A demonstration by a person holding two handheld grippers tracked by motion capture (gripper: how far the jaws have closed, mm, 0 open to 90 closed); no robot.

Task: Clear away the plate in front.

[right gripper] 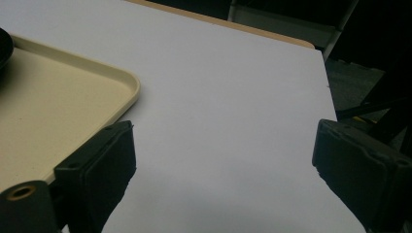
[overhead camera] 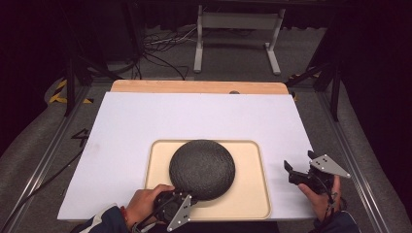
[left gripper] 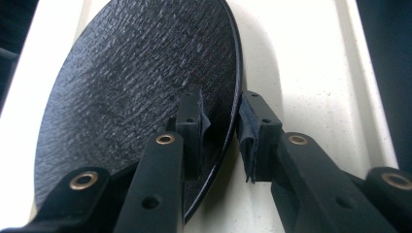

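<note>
A dark, round, rough-textured plate [overhead camera: 202, 167] lies on a cream tray [overhead camera: 252, 194] near the table's front. My left gripper [overhead camera: 187, 200] is at the plate's near rim, rolled onto its side. In the left gripper view its jaws are drawn close together on the plate [left gripper: 131, 87], one pad [left gripper: 193, 121] on the textured face and the other pad [left gripper: 255, 131] against the rim's outer side. To the right of the tray, my right gripper [overhead camera: 301, 167] is held above the white sheet, wide open with nothing between its fingers [right gripper: 104, 165].
A white sheet [overhead camera: 194, 116] covers the table, and a wooden strip [overhead camera: 199, 86] shows along the far edge. The tray's rounded corner [right gripper: 128, 85] lies just left of the right gripper. Beyond the table are cables and a metal stand [overhead camera: 238, 29] on the floor.
</note>
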